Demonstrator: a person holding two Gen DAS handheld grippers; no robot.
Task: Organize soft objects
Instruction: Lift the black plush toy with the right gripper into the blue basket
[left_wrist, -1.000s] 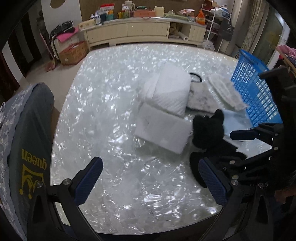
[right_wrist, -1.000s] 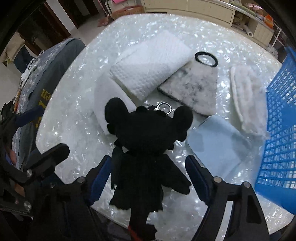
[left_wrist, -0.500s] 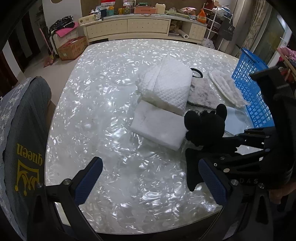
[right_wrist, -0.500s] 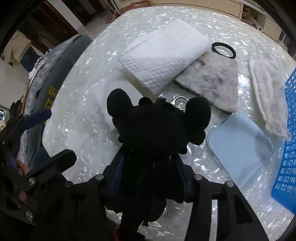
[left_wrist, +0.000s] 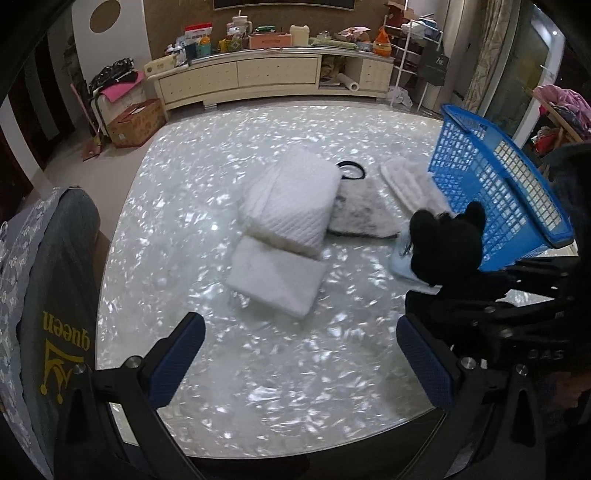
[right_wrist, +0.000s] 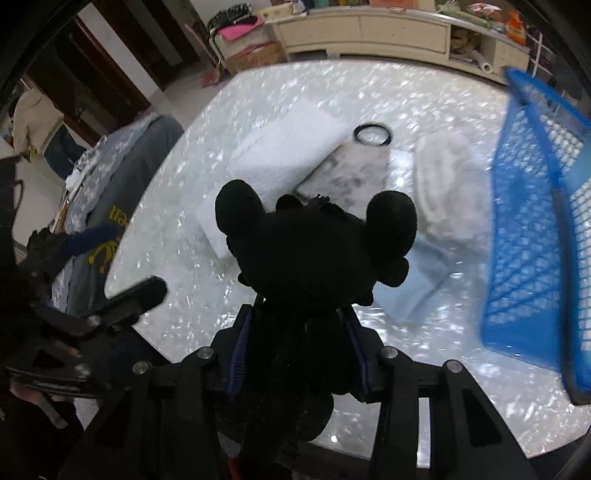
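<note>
Gripping the black plush toy (right_wrist: 314, 258) tight in the right hand-held gripper (right_wrist: 295, 332), lifted above the desk (left_wrist: 221, 369). Left hand-held gripper (left_wrist: 299, 354) spread wide, empty. Blue basket (left_wrist: 498, 195) just beside.

table (left_wrist: 192, 206): pearly white | on it: white towel (left_wrist: 291, 206); white pad (left_wrist: 275, 277); grey mat (left_wrist: 362, 216); blue basket (left_wrist: 491, 195)

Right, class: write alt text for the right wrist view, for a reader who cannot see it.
The right gripper is shut on a black plush toy, held above a shiny white table. Behind lie white folded cloths, a grey furry mat and a blue basket at right.
</note>
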